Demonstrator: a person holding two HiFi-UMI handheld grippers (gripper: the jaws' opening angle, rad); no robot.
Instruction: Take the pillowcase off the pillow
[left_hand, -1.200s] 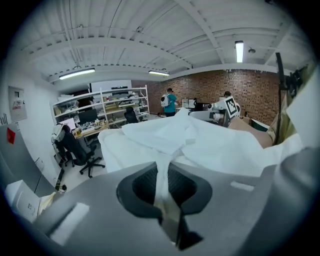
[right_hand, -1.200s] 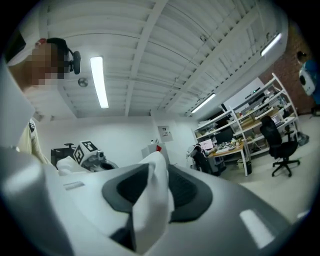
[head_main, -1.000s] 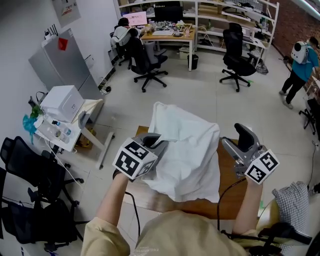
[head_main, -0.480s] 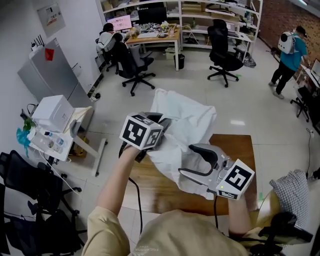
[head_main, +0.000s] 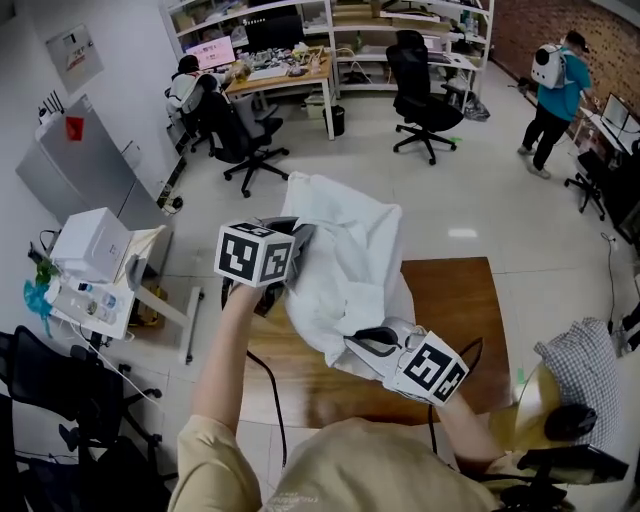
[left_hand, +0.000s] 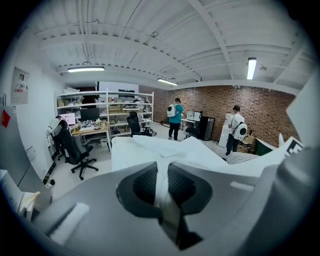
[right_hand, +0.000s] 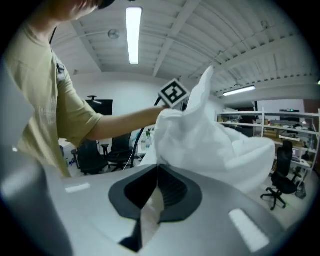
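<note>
While both grippers are raised over the wooden table (head_main: 470, 310), the white pillowcase (head_main: 350, 255) hangs bunched between them, clear of the tabletop in the head view.

Head view: 2 grippers in frame. The left gripper (head_main: 298, 238) is at the upper left edge of the cloth and the right gripper (head_main: 366, 345) at the lower edge, nearer the person. The cloth covers both sets of jaw tips here, so the grip is not readable from this angle.

Left gripper view: the left gripper (left_hand: 161, 170) has its jaws drawn together on a thin fold of the pillowcase (left_hand: 150, 150), which runs as a narrow white strip between the pads. The rest of the cloth spreads out beyond the tips. The table is not visible.

Right gripper view: the right gripper (right_hand: 157, 186) has just been closing, and its jaws are now pinched on a fold of the pillowcase (right_hand: 210, 135), with white cloth between the pads. Only this view shows the left gripper's marker cube (right_hand: 174, 93) and forearm (right_hand: 120, 122) behind the bundle.
</note>
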